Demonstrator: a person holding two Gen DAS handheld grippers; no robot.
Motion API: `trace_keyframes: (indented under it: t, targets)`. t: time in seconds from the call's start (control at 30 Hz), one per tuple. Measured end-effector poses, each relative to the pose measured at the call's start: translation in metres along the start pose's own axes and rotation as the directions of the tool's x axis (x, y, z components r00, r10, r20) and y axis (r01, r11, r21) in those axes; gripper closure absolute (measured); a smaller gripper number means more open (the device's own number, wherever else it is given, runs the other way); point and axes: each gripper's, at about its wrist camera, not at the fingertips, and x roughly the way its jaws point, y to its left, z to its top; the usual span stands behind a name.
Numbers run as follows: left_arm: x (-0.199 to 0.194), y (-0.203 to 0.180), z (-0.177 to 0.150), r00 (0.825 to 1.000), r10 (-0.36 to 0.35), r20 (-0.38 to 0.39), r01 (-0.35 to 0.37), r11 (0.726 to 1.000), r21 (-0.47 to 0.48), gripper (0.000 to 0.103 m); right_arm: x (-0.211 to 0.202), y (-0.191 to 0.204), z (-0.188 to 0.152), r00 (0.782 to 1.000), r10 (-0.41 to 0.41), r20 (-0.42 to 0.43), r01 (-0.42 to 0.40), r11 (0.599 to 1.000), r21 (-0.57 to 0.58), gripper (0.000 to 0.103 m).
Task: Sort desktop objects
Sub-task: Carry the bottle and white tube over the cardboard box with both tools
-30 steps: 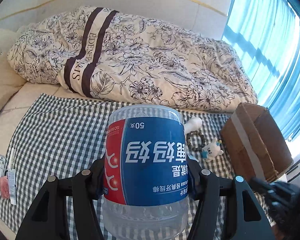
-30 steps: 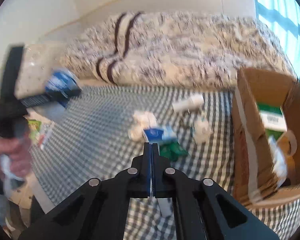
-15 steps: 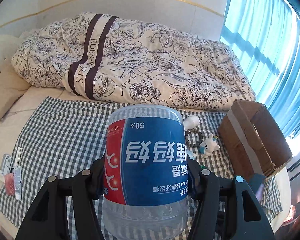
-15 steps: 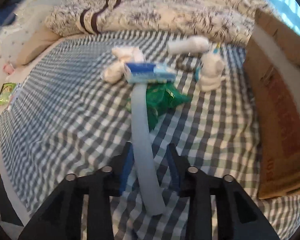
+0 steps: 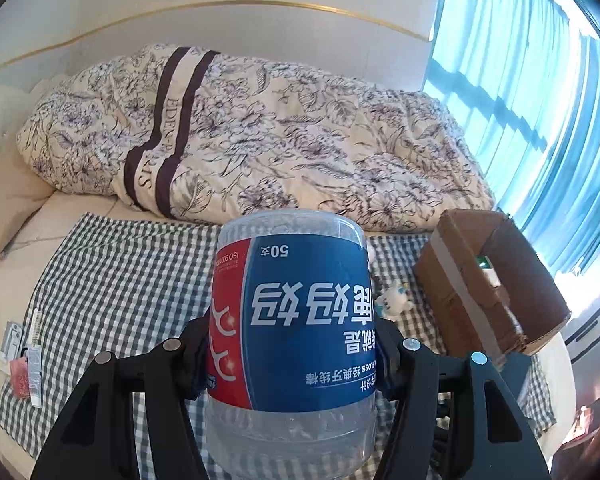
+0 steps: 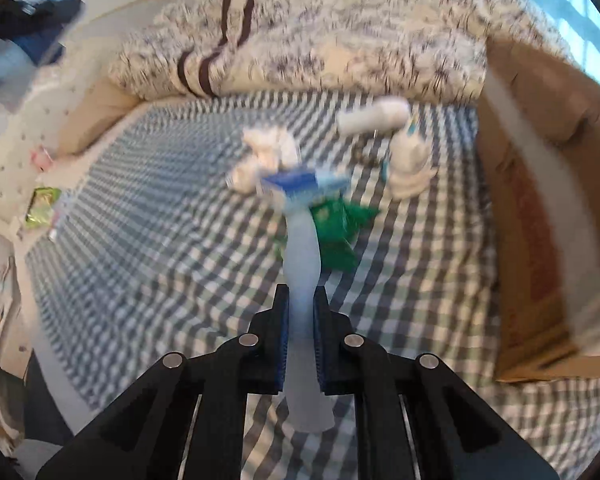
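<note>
Checked cloth (image 6: pixel 148 216) – toy (image 6: pixel 410 160), green packet (image 6: pixel 340 220) beside box (image 6: pixel 540 240).

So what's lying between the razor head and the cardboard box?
In the right wrist view, a small white plush toy sits on the checkered cloth between the razor head and the cardboard box.

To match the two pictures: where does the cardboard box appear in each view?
Left wrist view: the cardboard box stands at the right, beyond the held jar.
Right wrist view: the box fills the right edge, blurred.
Shared landmark: the checked cloth under the box.
</note>
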Motion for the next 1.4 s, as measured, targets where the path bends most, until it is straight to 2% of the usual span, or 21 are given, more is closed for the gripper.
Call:
trace_keyframes:
  t: [0.2,0.37,0.57,0.73,0.83,0.97,1.17,1.4]
  targets:
    - [-0.009,-0.017,0.006,0.999,-0.029,0.024,0.029,1.0,-0.009,0.041,-0.049,0.005,0.017,0.995,-0.011,0.099,0.013,1.0,-0.017,0.093]
    - [-0.019,-0.031,0.009,0.998,-0.047,0.046,0.047,0.999,0.004,0.041,-0.094,0.003,0.022,0.983,-0.017,0.184,0.021,1.0,-0.018,0.093]
    - [-0.032,-0.048,0.015,0.994,-0.051,0.094,0.05,0.999,0.014,0.041,-0.142,0.007,0.029,0.959,-0.029,0.283,0.037,0.999,-0.024,0.093]
    - [-0.041,-0.062,0.019,0.99,-0.045,0.132,0.043,0.999,0.016,0.041,-0.182,0.008,0.034,0.929,-0.052,0.366,0.067,0.997,-0.029,0.093]
    - [-0.043,-0.073,0.024,0.988,-0.052,0.146,0.049,0.999,0.02,0.041,-0.203,0.009,0.037,0.903,-0.085,0.421,0.107,0.994,-0.029,0.093]
    - [-0.047,-0.093,0.027,0.983,-0.063,0.17,0.057,0.997,0.044,0.041,-0.234,0.005,0.036,0.839,-0.169,0.518,0.201,0.979,-0.006,0.093]
    - [-0.047,-0.126,0.032,0.977,-0.099,0.19,0.088,0.994,0.067,0.041,-0.264,-0.014,0.033,0.757,-0.248,0.605,0.271,0.961,0.055,0.093]
    - [-0.036,-0.164,0.036,0.971,-0.136,0.195,0.115,0.987,0.113,0.041,-0.282,-0.047,0.039,0.686,-0.317,0.655,0.323,0.939,0.117,0.093]
